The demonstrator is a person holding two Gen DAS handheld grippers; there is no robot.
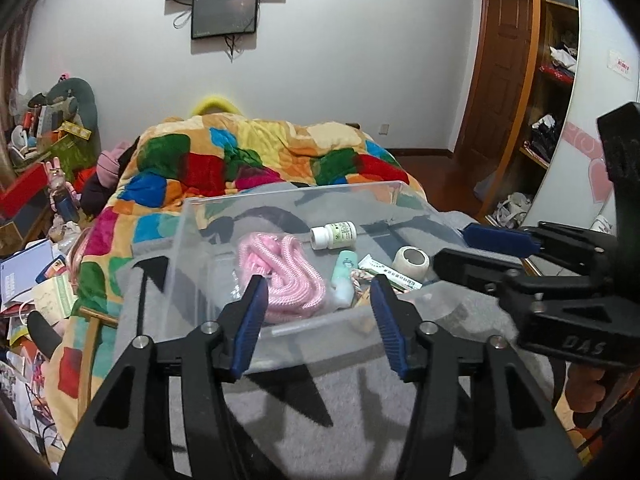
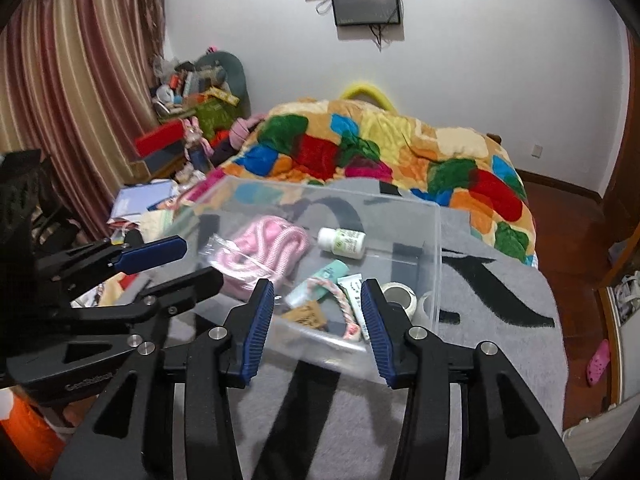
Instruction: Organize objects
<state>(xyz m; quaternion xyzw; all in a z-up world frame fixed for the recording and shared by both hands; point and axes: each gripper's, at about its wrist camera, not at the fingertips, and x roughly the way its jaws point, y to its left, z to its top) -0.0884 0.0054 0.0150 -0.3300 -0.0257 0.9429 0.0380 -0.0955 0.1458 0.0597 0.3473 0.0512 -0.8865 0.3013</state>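
Note:
A clear plastic box sits on a grey blanket on the bed. Inside lie a pink rope in a bag, a white pill bottle, a mint tube, a white-green ointment tube, a tape roll and a braided pink cord. My left gripper is open and empty at the box's near wall. My right gripper is open and empty, beside the box's right side.
A colourful patchwork quilt covers the bed beyond the box. A cluttered side table with boxes and papers stands at the left. A wooden wardrobe and a door are at the right. Screens hang on the wall.

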